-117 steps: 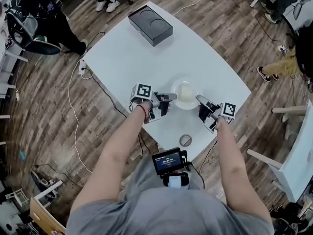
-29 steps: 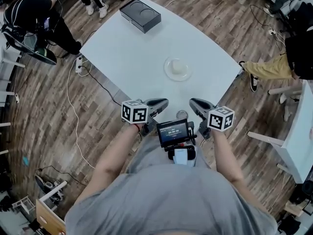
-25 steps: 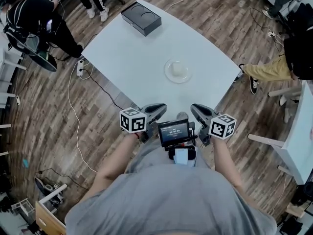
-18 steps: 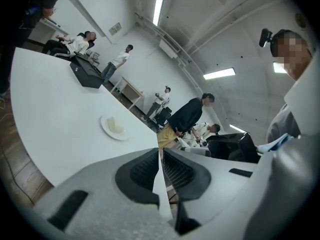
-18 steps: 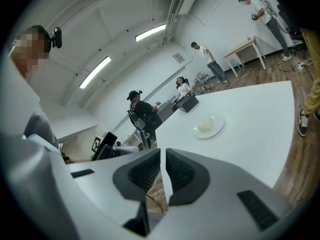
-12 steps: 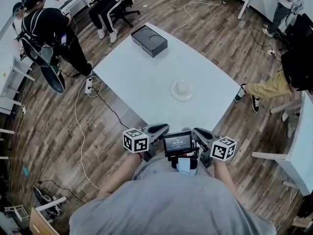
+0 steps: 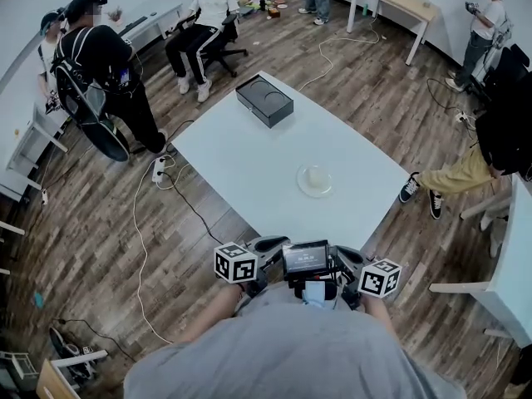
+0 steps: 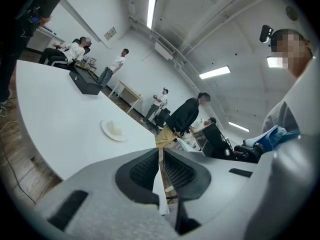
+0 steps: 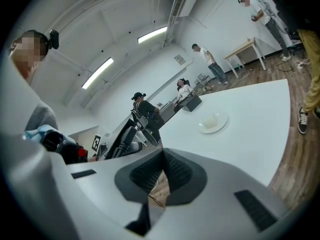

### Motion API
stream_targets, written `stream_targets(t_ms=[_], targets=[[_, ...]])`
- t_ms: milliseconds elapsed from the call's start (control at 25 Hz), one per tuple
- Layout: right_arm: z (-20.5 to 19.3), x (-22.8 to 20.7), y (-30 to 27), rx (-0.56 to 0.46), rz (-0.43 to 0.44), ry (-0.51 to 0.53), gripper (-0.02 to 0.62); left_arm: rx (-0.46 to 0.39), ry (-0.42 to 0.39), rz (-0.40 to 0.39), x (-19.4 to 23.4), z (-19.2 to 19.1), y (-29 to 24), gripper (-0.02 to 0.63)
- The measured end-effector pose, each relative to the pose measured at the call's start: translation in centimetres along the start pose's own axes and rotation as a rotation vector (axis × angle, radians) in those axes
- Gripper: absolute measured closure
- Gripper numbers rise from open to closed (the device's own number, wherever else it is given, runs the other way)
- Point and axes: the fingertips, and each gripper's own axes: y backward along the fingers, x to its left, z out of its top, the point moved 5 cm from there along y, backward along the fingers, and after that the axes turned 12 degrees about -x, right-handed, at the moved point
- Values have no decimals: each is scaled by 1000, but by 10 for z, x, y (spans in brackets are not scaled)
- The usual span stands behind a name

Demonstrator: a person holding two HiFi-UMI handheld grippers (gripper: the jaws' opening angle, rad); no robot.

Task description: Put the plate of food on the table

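A clear plate of pale food rests on the white table, toward its near right side. The same plate lies far ahead in the left gripper view, and the plate is also distant in the right gripper view. My left gripper and right gripper are held back against my chest, off the table edge, well short of the plate. The left gripper is shut with nothing between its pads; the right gripper is shut and holds nothing either.
A black box sits at the table's far corner. A small screen hangs at my chest between the grippers. One person stands at the left, another sits on a chair, a third is at the right. Cables trail over the wooden floor.
Both grippers let go of the plate and drew back from it to my chest. I have stepped back from the table; the plate stays where it was set.
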Motion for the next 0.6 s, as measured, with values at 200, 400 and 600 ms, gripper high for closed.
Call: stream_targets(t_ms=[200,400,600], targets=[[6,3,2,-20,-2,-3,565,-15,1,-3,-1,0,4,567],[8,1,4,-25,-20,0,565,-27,0,-12,-1,5,4,568],[5,1,6,-21,-30,-6,566,-33,-1,-17,0,6,5,567]])
